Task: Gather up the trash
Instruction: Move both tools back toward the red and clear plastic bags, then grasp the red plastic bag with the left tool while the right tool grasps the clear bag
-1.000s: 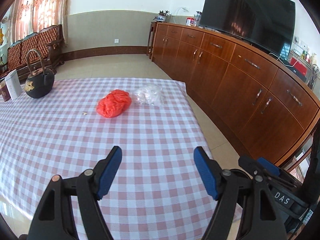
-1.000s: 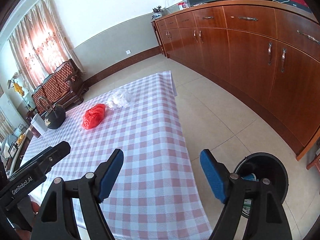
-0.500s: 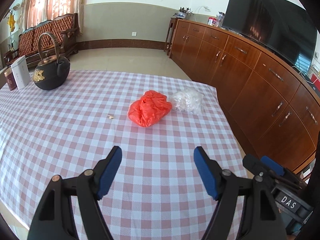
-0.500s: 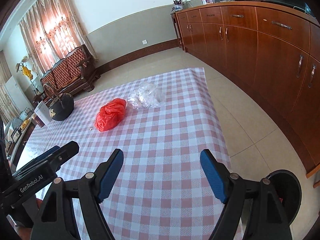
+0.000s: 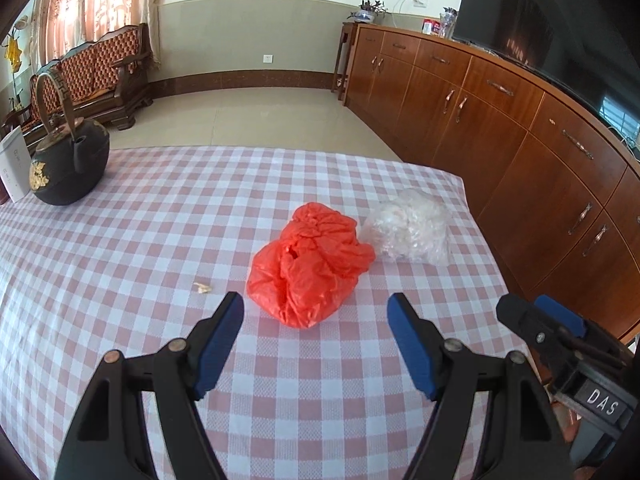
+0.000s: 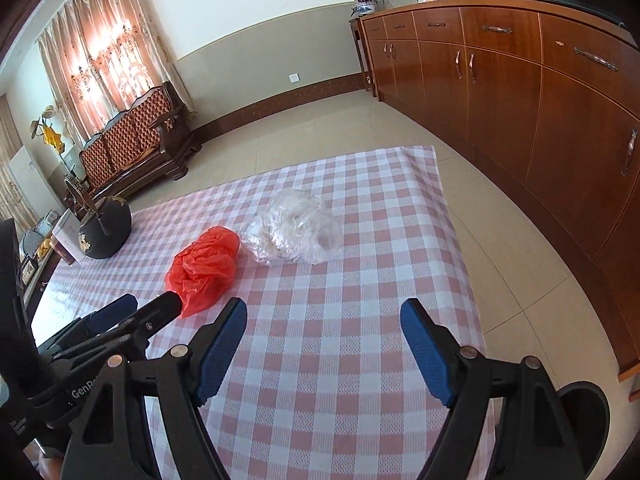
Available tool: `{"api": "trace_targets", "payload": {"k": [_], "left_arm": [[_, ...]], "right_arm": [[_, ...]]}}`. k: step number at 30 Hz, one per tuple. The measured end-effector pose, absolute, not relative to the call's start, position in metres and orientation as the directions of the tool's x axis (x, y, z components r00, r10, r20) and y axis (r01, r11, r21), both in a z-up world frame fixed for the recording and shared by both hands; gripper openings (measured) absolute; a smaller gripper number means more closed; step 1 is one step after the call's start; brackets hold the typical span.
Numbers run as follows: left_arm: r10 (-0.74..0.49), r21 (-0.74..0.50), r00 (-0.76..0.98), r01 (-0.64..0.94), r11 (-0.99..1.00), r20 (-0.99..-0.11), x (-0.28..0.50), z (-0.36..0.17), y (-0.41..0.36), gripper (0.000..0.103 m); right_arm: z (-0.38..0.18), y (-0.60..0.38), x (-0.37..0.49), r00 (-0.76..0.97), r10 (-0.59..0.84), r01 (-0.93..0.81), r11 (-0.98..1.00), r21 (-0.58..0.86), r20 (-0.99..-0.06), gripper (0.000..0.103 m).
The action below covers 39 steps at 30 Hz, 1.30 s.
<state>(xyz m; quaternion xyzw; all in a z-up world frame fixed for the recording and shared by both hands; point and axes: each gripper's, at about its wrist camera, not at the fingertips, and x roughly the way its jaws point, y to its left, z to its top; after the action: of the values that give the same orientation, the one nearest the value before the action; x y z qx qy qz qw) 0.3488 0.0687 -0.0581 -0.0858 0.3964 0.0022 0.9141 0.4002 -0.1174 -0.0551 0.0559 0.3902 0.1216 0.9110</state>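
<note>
Moved in closer over the checked tablecloth [image 5: 120,264] since a second ago. Left gripper [image 5: 315,312] level and low, jaws spread wide, nothing between them, lined up just short of red plastic bag [image 5: 312,264]. Right gripper [image 6: 323,320] alongside, spread too, facing clear plastic bag [image 6: 294,232] touching the red one.

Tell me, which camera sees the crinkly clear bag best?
The right wrist view. There the clear bag lies near the middle of the picture, whole and unblocked, beside the red bag. In the left wrist view the clear bag lies off to the right, with its near-left edge tucked behind the red bag.
</note>
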Motion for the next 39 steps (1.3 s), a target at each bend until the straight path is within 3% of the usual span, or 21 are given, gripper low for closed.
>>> {"api": "trace_targets", "payload": {"k": [19, 21, 23, 25, 27, 28, 35, 36, 39], "left_arm": [[-0.083, -0.195, 0.639, -0.107, 0.975, -0.765, 0.397, -0.088, 0.074, 0.074], [-0.091, -0.207, 0.638, -0.11, 0.972, -0.765, 0.397, -0.091, 0.077, 0.061], [-0.088, -0.204, 0.641, -0.108, 0.973, -0.762, 0.396, -0.091, 0.079, 0.054], [-0.098, -0.21, 0.642, -0.1, 0.973, -0.76, 0.395, -0.091, 0.078, 0.048], [-0.099, -0.208, 0.643, -0.096, 0.973, -0.759, 0.395, -0.09, 0.077, 0.042], [-0.101, -0.21, 0.643, -0.094, 0.973, -0.759, 0.395, -0.09, 0.078, 0.041], [-0.112, -0.223, 0.655, -0.089, 0.971, -0.748, 0.381, -0.088, 0.08, 0.034], [-0.115, -0.225, 0.658, -0.086, 0.97, -0.744, 0.378, -0.086, 0.08, 0.034], [-0.12, -0.228, 0.666, -0.077, 0.971, -0.736, 0.367, -0.081, 0.079, 0.033]], "right_arm": [[-0.078, -0.079, 0.503, 0.609, 0.299, -0.211, 0.954, 0.213, -0.735, 0.085], [-0.087, -0.075, 0.51, 0.587, 0.303, -0.216, 0.952, 0.215, -0.751, 0.085], [-0.093, -0.074, 0.511, 0.576, 0.327, -0.228, 0.944, 0.237, -0.749, 0.085], [-0.094, -0.071, 0.51, 0.581, 0.33, -0.24, 0.943, 0.231, -0.744, 0.079], [-0.094, -0.068, 0.508, 0.582, 0.342, -0.263, 0.938, 0.227, -0.738, 0.056], [-0.094, -0.066, 0.507, 0.58, 0.348, -0.272, 0.935, 0.227, -0.737, 0.051], [-0.088, -0.054, 0.495, 0.584, 0.355, -0.314, 0.928, 0.2, -0.73, 0.031], [-0.086, -0.054, 0.492, 0.591, 0.354, -0.315, 0.928, 0.197, -0.725, 0.024], [-0.081, -0.059, 0.479, 0.6, 0.359, -0.314, 0.927, 0.202, -0.715, 0.024]]}}
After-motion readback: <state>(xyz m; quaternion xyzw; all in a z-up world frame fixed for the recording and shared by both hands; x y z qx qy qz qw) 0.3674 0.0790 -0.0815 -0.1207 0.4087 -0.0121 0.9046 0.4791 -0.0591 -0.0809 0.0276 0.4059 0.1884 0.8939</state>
